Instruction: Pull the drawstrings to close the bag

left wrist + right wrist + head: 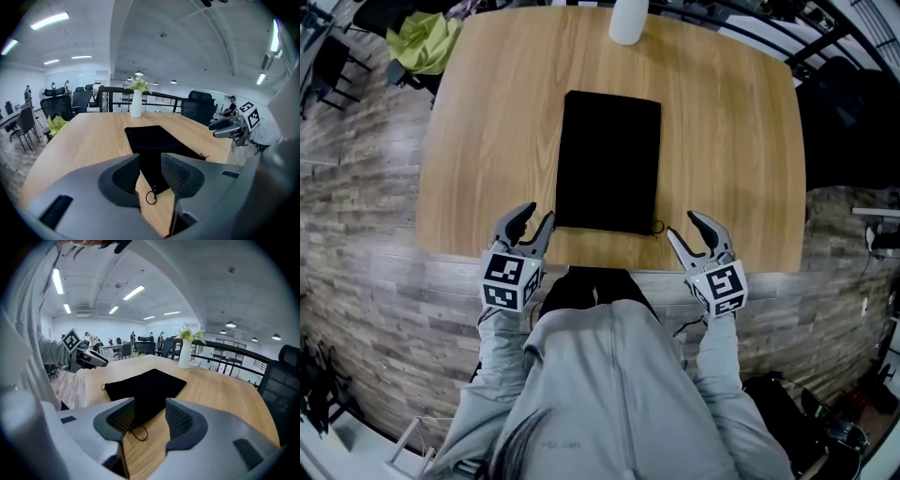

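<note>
Framing the black drawstring loops (151,197) — both sets of jaws released.
The left gripper (539,214) and right gripper (682,225) are standing with jaws apart and empty at the near corners of the flat black rectangular fabric bag (608,161), which is lying on the light wooden table (487,141).

Here's the wooden table (487,141), pale grain, rounded corners, sitting on a grey plank floor (366,234). Dead centre lies the black bag (609,159), flat on the wood, long sides running near to far, its near end close to the table's near edge. A small drawstring loop (657,227) pokes out on the wood at the near right corner, and another loop (151,197) rests at the near left corner. Up at the far edge stands a white vase (628,21), upright, well apart from the bag.
</note>
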A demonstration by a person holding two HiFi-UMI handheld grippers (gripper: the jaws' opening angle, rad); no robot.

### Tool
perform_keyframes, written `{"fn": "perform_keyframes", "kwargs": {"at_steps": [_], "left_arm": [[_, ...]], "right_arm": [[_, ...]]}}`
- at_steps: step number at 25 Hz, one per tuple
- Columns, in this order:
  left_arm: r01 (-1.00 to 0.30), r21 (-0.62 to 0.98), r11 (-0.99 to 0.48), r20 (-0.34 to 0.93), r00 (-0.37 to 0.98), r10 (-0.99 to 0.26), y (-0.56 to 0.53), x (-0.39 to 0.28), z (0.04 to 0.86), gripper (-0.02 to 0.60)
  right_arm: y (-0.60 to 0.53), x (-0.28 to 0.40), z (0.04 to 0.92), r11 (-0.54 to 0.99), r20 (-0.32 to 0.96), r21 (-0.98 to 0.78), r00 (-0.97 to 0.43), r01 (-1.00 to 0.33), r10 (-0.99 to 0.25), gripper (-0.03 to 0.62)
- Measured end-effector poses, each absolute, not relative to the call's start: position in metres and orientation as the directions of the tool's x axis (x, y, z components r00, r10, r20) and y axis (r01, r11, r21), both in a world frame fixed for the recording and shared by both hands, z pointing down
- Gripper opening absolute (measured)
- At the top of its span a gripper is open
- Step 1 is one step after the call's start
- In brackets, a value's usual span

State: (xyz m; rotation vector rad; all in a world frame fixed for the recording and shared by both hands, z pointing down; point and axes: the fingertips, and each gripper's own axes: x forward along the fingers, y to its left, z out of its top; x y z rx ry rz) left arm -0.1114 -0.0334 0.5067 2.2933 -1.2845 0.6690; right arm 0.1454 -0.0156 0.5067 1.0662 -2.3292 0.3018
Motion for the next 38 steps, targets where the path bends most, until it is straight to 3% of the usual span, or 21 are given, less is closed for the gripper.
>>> {"fn": "perform_keyframes", "kwargs": {"at_steps": [8, 21, 32, 38], "left_arm": [[-0.802, 0.074, -0.593, 0.743, 0.441, -0.504, -0.004, -0.113, 0.564, 0.178], [-0.7, 0.075, -0.71, 0.827, 0.441, -0.348, 0.008, -0.113, 0.608, 0.207], [-0.622, 0.058, -0.781, 0.853, 0.437, -0.285, 0.005, -0.105, 0.622, 0.207], [-0.617, 0.068, -0.784, 0.836, 0.465, -0.293, 0.006, -0.103, 0.622, 0.209]], "right_arm": [[0.006, 0.138, 0.558, 0.777, 0.678, 0.017, -0.564, -0.629, -0.472, 0.193], [0.012, 0.132, 0.607, 0.918, 0.783, 0.019, -0.565, -0.395, -0.259, 0.216], [0.01, 0.115, 0.623, 0.976, 0.814, -0.021, -0.57, -0.218, -0.111, 0.218], [0.011, 0.117, 0.626, 0.976, 0.805, -0.043, -0.586, -0.211, -0.092, 0.215]]}}
